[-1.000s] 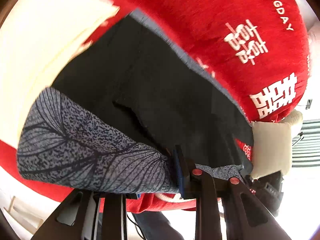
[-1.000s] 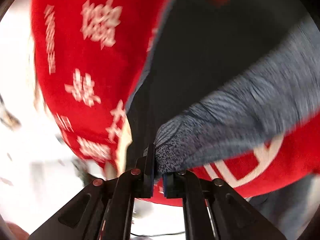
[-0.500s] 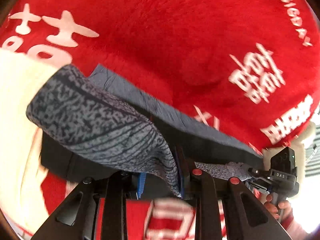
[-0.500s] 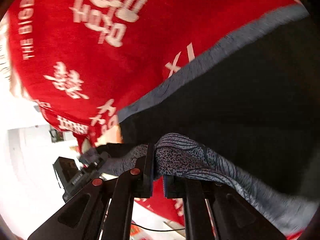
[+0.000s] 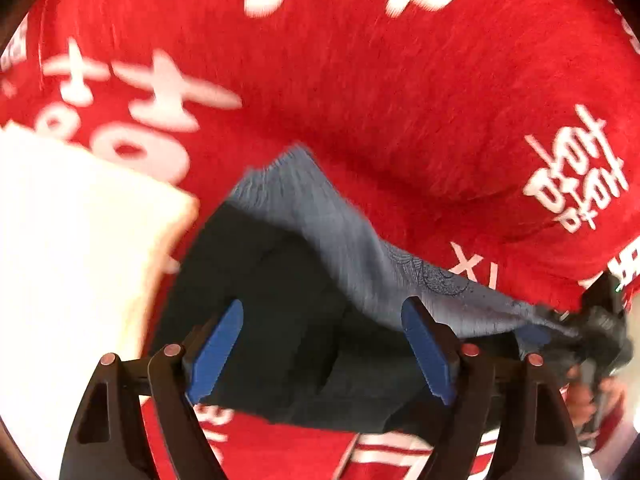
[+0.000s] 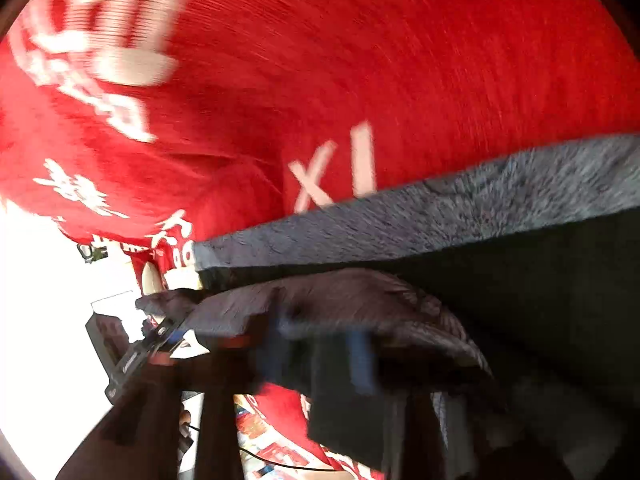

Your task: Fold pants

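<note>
The pants are seen lying on a red blanket printed with white characters, their dark inner side turned up and a grey patterned strip of the same cloth running along the far edge. A cream pillow is seen at the left of the blanket, touching the pants' near-left corner.

In the left wrist view, the left gripper is held just above the dark cloth with its blue-padded fingers spread wide apart; nothing is gripped between them.

In the right wrist view, heavy blur is present. The right gripper is seen low in the frame, with a fold of the patterned pants draped over its fingers; whether they are together or apart cannot be told. The grey strip is shown crossing the blanket beyond it. The other gripper is seen at the lower left.
</note>
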Tool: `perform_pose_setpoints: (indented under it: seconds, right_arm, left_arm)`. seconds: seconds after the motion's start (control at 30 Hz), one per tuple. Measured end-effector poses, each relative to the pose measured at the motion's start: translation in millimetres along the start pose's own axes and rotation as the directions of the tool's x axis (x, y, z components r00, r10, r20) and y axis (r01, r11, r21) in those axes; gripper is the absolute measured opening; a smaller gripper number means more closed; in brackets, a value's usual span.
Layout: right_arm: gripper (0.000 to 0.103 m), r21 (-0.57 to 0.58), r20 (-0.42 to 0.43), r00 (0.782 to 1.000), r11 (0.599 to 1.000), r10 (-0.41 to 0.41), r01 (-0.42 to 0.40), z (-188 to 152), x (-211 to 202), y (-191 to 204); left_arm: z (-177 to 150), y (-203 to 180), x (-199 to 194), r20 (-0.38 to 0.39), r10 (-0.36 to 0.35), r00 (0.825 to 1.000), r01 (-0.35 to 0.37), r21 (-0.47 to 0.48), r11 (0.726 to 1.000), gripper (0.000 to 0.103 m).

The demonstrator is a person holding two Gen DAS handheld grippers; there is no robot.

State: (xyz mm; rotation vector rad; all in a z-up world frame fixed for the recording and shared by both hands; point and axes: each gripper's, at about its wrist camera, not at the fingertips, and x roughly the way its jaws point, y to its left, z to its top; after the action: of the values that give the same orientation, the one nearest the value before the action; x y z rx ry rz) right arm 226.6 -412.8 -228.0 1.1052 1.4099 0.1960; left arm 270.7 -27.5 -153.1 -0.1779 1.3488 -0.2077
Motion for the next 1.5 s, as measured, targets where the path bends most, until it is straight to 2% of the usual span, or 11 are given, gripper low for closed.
perform_pose_setpoints:
  seconds: [0.13,0.23,0.3,0.33,0.4,0.57,0.73,0.9,1.17,1.37,1.5]
  right_arm:
    - [0.062,-0.123,0.016,1.0,0.992,-0.018,0.02,-18.7,-15.6,29.3]
    - [0.061,-0.198,-0.024,0.988,0.97,-0.151,0.143,-31.3,3.8,30.8]
    - [0.06,-0.234,-0.026,0.96,0.936,-0.277,0.264,-31.0,25.2,19.1]
    - [0.052,-0.252,-0.012,0.946,0.916,-0.325,0.311,-29.9,32.6,15.4]
    - [0.048,-0.248,0.03,0.949,0.918,-0.313,0.31,-27.0,29.4,14.1]
    - [0.056,-0.194,0.093,0.977,0.959,-0.193,0.207,-41.7,-10.0,12.7]
    - [0.063,-0.173,0.169,0.96,0.953,-0.221,0.25,-82.2,-52.7,-0.2]
    - [0.063,-0.093,0.241,0.927,0.944,-0.286,0.315,-129.4,-95.4,-38.1]
    - [0.064,0.133,0.326,0.872,0.931,-0.364,0.339,-214.9,-144.5,-96.6]
    - [0.064,0.271,0.365,0.823,0.896,-0.434,0.352,-280.9,-166.7,-137.4]
    - [0.064,0.381,0.38,0.79,0.86,-0.481,0.34,-322.0,-184.1,-167.1]
  left_arm:
    - [-11.2,-12.1,2.9,-0.011,0.078,0.997,-0.077,0.078,0.994,0.082]
    - [-19.1,-30.4,32.6,-0.024,0.126,0.992,-0.12,0.155,0.981,0.082]
    - [-24.9,-41.9,62.7,-0.051,0.195,0.979,-0.182,0.192,0.964,0.082]
    - [-29.2,-43.4,77.8,-0.066,0.23,0.971,-0.212,0.202,0.956,0.082]
    - [-37.5,-55.0,85.1,-0.012,0.267,0.964,-0.255,0.263,0.931,0.098]
    - [-55.6,-75.0,93.8,-0.025,0.348,0.937,-0.314,0.378,0.871,0.099]
    - [-59.2,-94.1,70.4,-0.092,0.286,0.954,-0.24,0.339,0.91,0.099]
    - [-83.2,-145.5,51.0,-0.109,0.219,0.97,-0.161,0.387,0.908,0.099]
    - [-152.6,-231.1,42.9,-0.16,0.102,0.982,0.006,0.563,0.827,0.099]
    - [-196.4,-249.2,36.2,-0.17,0.067,0.983,0.062,0.655,0.753,0.099]
    - [-215.7,-243.8,31.2,-0.203,0.063,0.977,0.088,0.659,0.747,0.099]
